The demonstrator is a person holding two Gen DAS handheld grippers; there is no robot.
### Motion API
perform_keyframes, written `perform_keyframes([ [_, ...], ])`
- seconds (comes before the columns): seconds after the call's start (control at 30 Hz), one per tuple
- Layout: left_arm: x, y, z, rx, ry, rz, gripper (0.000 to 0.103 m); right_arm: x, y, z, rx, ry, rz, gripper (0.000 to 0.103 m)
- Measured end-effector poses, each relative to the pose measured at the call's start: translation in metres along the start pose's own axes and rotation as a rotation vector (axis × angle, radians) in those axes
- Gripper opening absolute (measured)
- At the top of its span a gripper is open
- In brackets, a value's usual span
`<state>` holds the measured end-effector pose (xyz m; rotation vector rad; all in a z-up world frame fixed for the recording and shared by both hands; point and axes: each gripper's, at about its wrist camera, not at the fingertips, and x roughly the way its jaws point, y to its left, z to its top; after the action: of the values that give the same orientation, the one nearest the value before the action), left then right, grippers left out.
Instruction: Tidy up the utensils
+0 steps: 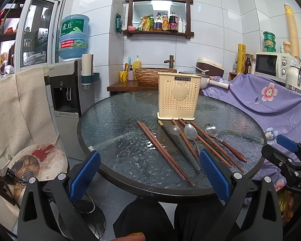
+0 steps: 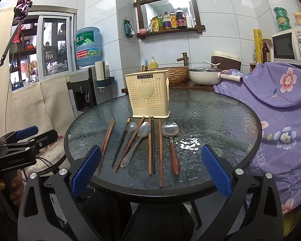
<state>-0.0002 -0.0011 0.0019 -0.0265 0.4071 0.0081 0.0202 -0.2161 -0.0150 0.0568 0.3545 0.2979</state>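
Observation:
A cream perforated utensil holder [image 1: 179,96] [image 2: 150,97] with a heart stands upright at the back of the round glass table [image 1: 114,120] [image 2: 220,120]. In front of it lie several brown chopsticks [image 1: 164,152] [image 2: 106,143], a black chopstick [image 2: 153,146], a steel spoon [image 1: 190,132] [image 2: 143,130], a clear spoon [image 1: 174,130] [image 2: 131,126] and a wooden-handled spoon [image 1: 210,130] [image 2: 170,129]. My left gripper [image 1: 150,172] is open and empty over the table's near edge. My right gripper [image 2: 150,170] is open and empty, also at the near edge.
A purple floral cloth [image 1: 266,100] [image 2: 281,104] covers furniture on the right. A water dispenser [image 1: 70,92] [image 2: 84,88] stands left. A counter behind holds a woven basin [image 1: 148,76], a pot [image 2: 206,76] and a microwave [image 1: 271,64]. A round stool [image 1: 40,160] is at lower left.

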Motion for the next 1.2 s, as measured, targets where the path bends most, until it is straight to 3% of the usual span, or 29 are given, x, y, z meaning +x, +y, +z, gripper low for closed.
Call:
perform_keyframes([
  [1.2,0.0071,0.0003,0.0003,0.007,0.014,-0.004,0.097,0.0072,-0.0012,-0.0052,0.009,0.015,-0.005,0.098],
])
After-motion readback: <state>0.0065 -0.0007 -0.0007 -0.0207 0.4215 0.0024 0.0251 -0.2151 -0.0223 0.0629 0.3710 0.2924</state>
